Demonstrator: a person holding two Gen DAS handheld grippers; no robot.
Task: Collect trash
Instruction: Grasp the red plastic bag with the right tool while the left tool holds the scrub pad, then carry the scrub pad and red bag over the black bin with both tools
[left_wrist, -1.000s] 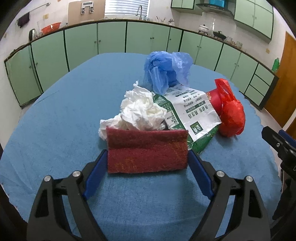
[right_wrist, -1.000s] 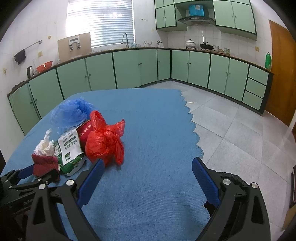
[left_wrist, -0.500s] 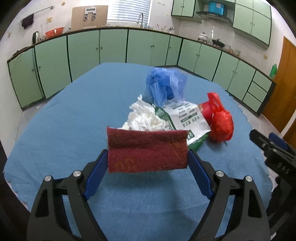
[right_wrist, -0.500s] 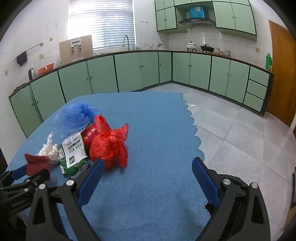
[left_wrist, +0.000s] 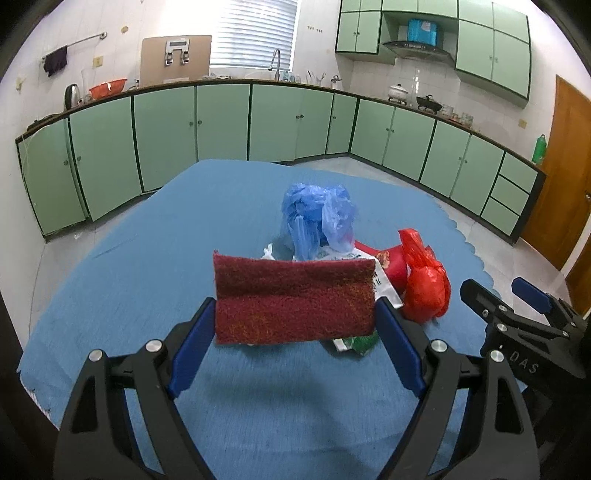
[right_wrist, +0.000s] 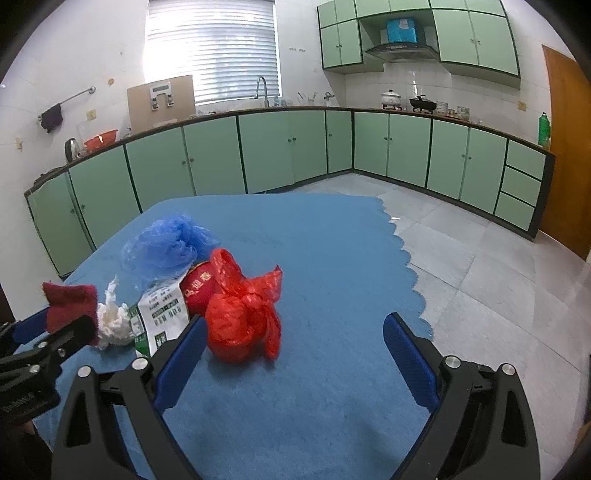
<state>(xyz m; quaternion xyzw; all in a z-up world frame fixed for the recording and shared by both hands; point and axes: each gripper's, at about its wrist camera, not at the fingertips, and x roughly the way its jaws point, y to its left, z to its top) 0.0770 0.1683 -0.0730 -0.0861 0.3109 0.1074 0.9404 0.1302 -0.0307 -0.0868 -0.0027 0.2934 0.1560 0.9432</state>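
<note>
My left gripper (left_wrist: 295, 325) is shut on a dark red scouring pad (left_wrist: 293, 299) and holds it above the blue table. The pad also shows at the left of the right wrist view (right_wrist: 70, 306). Behind it lies a trash pile: a blue plastic bag (left_wrist: 317, 221), a green-and-white packet (right_wrist: 162, 317), white tissue (right_wrist: 112, 319), a red packet (right_wrist: 197, 286) and a tied red plastic bag (right_wrist: 240, 325). My right gripper (right_wrist: 293, 354) is open and empty, just in front of the red bag.
The blue cloth (right_wrist: 314, 406) covers the table; its scalloped edge (right_wrist: 413, 280) drops to a tiled floor on the right. Green cabinets (left_wrist: 221, 122) line the far walls. A wooden door (left_wrist: 557, 166) stands at the right.
My left gripper has lifted the red pad up off the table and away from the pile. My right gripper has moved a little closer to the red bag.
</note>
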